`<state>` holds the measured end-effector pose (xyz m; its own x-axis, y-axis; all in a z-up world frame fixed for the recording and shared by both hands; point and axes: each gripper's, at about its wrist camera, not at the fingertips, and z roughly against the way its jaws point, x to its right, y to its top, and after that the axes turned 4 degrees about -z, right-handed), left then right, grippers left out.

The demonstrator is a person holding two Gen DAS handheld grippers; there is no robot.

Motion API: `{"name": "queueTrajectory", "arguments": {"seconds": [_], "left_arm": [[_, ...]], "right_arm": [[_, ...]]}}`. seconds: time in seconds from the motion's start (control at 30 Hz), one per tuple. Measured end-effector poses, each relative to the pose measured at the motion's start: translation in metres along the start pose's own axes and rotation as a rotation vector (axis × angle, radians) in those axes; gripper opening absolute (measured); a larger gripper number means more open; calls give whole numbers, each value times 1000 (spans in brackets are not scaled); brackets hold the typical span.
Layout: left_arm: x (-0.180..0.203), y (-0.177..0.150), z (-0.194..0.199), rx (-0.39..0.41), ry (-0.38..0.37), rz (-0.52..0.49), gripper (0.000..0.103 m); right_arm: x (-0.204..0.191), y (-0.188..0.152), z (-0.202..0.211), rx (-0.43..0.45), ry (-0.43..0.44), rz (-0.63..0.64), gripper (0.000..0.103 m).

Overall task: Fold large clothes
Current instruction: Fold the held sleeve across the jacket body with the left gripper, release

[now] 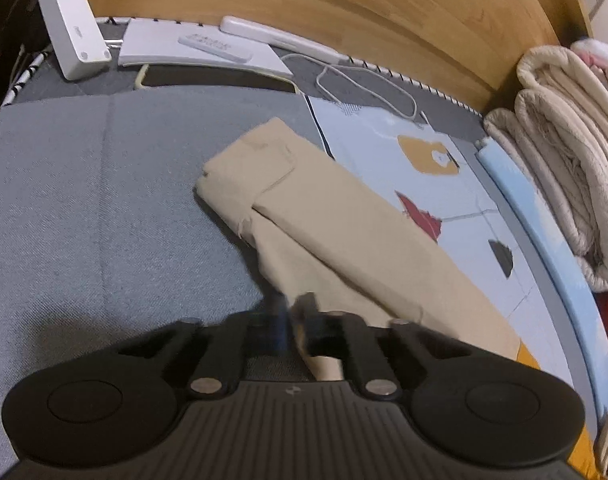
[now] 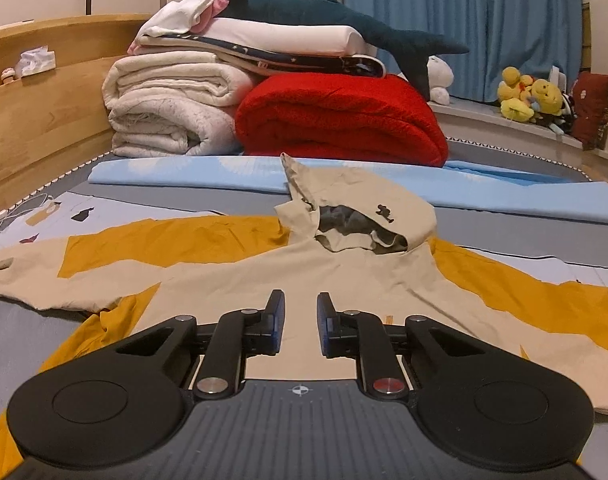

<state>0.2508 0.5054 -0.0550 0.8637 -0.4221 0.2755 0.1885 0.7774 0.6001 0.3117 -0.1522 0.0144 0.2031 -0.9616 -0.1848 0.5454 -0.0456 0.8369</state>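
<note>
Left wrist: jaws clamp beige sleeve (image 1: pixel 328 220) on grey bed (image 1: pixel 84 200) | right wrist: jaws parted, blue curtain (image 2: pixel 464 20).

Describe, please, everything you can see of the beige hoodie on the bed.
The hoodie is beige, of soft woven-looking cloth, lying flat on the patterned sheet. Its hood is rumpled, grey inside, with a small dark mark. One sleeve stretches across the sheet onto the grey mat, its cuff folded. The left claw is shut on the sleeve; the right claw hovers open over the body.
</note>
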Motion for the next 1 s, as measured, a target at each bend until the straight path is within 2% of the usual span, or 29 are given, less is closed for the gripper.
{"name": "queueTrajectory", "arguments": {"seconds": [0.1, 0.2, 0.3, 0.37, 0.43, 0.47, 0.53, 0.57, 0.6, 0.67, 0.7, 0.73, 0.77, 0.83, 0.9, 0.97, 1.0], "left_arm": [[27, 6, 27, 101, 3, -52, 0], [78, 4, 75, 246, -75, -193, 0], [147, -20, 143, 331, -255, -360, 0], [187, -47, 186, 377, -383, -456, 0], [237, -90, 236, 390, -545, -578, 0], [255, -112, 253, 380, -605, -628, 0], [297, -170, 286, 304, -734, -771, 0], [313, -201, 298, 236, -791, -842, 1], [327, -236, 307, 145, -856, -918, 2], [339, -292, 316, -46, -933, -1064, 19], [339, -314, 320, -123, -940, -1138, 24], [337, -328, 324, -150, -935, -1185, 34], [333, -335, 327, -143, -915, -1219, 41], [326, -333, 324, -117, -845, -1229, 43], [322, -317, 307, -107, -773, -1167, 43], [312, -302, 286, -54, -707, -1117, 43], [310, -293, 270, -29, -645, -1113, 43]], "right_arm": [[3, 1, 0, -10, -1, -6, 18], [6, 2, 2, -5, -5, 3, 11], [13, 4, 3, -20, -23, 9, 8], [21, 3, 3, -40, -36, -10, 8], [29, 3, 3, -65, -48, -33, 8], [34, 3, 4, -75, -51, -38, 8], [43, 3, 5, -92, -65, -53, 8], [47, 2, 5, -98, -75, -61, 11], [53, 2, 6, -106, -91, -79, 20], [62, 3, 8, -103, -117, -118, 34], [67, 3, 9, -101, -124, -134, 35], [72, 4, 9, -101, -130, -152, 35], [77, 5, 10, -100, -138, -172, 35], [88, 8, 11, -99, -153, -219, 35], [96, 11, 11, -99, -154, -257, 35], [102, 13, 10, -96, -162, -281, 35], [104, 12, 9, -96, -171, -286, 35]]}}
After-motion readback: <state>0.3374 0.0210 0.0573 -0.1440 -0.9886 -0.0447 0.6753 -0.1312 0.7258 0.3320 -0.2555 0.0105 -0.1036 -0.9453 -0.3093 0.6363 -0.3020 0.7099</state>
